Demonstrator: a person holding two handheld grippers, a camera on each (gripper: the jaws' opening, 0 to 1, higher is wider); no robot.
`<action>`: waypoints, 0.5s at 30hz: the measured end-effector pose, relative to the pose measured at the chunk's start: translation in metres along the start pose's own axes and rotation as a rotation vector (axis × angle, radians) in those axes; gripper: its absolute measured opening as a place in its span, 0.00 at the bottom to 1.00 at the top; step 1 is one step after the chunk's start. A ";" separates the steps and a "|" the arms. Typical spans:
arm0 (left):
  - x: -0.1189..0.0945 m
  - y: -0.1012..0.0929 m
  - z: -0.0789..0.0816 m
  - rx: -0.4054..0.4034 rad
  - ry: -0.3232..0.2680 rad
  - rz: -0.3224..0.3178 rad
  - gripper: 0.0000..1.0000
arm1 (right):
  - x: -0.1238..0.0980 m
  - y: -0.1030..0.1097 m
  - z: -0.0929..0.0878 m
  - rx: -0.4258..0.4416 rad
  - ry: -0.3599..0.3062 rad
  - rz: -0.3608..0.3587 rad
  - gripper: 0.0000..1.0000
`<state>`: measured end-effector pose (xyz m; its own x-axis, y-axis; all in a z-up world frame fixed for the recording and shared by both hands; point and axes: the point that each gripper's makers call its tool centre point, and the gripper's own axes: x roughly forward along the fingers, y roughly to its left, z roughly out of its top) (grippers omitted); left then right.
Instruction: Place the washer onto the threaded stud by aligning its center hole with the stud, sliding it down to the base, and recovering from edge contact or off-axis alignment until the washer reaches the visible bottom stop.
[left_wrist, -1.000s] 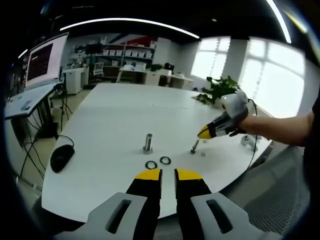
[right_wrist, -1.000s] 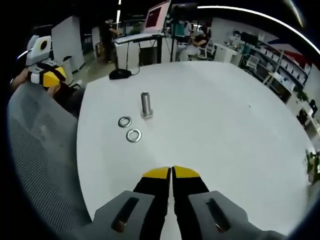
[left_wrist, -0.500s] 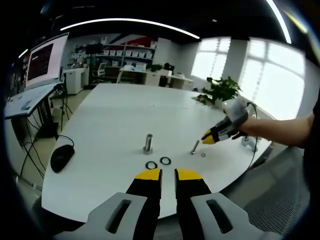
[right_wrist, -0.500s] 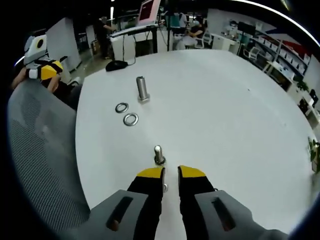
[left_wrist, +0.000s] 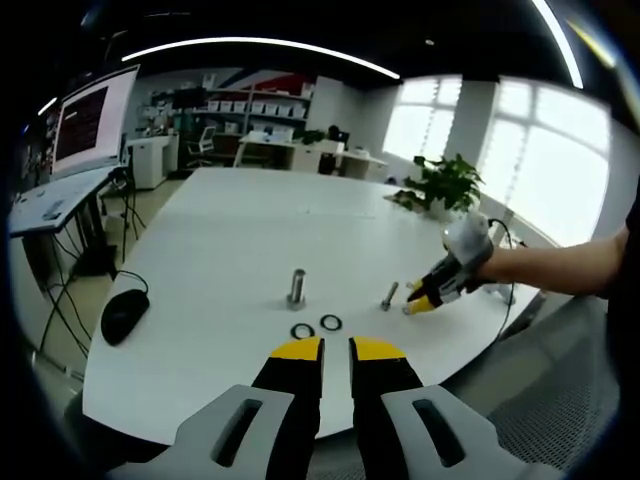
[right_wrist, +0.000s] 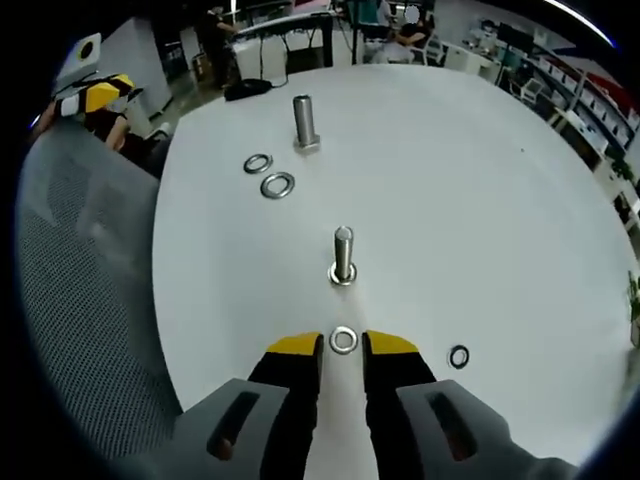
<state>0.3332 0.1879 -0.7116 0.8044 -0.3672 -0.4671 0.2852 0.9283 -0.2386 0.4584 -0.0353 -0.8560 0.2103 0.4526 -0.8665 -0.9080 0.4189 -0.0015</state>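
Since a second ago the right gripper (right_wrist: 343, 345) has come down from above the bench (right_wrist: 480, 180) to its surface, and its jaws, then nearly closed, now stand narrowly apart with a washer (right_wrist: 343, 340) lying flat between their yellow tips; whether the tips already press the washer's rim I cannot tell; the left gripper (left_wrist: 336, 348) has kept its place, jaws a narrow slot apart and holding nothing.

Going left to right in the right gripper view: two washers (right_wrist: 268, 174) lie flat side by side at upper left, just beside a tall stud (right_wrist: 304, 122) that stands upright; in the middle a second stud (right_wrist: 343, 256) stands upright on its base, straight ahead of the right gripper's tips and close; a fourth washer (right_wrist: 458, 356) lies flat off to the right of the jaws.

The coming move turns on this line: washer between the tips, near stud directly beyond it along the jaws' own axis; the stud's long axis points up from the bench, while the washer's hole axis also points up, so the washer needs lifting above the stud's top and lowering with the hole centred, without tilting.

In the left gripper view the right gripper (left_wrist: 424, 300) sits just right of the near stud (left_wrist: 389, 294), so the right hand is far nearer; the left hangs back at the bench edge, well apart from both studs.
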 end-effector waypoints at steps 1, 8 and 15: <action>0.000 0.000 0.000 -0.001 -0.001 0.000 0.07 | 0.000 -0.001 -0.001 0.002 0.001 -0.001 0.18; 0.000 -0.001 -0.001 0.001 0.003 -0.001 0.07 | 0.005 0.000 -0.010 0.015 0.016 0.002 0.19; 0.001 -0.001 -0.001 0.002 0.008 -0.002 0.07 | 0.006 -0.003 -0.009 0.028 0.004 -0.007 0.19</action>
<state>0.3333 0.1869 -0.7130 0.7995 -0.3694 -0.4736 0.2877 0.9277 -0.2380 0.4589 -0.0403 -0.8658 0.2147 0.4468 -0.8685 -0.8962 0.4436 0.0067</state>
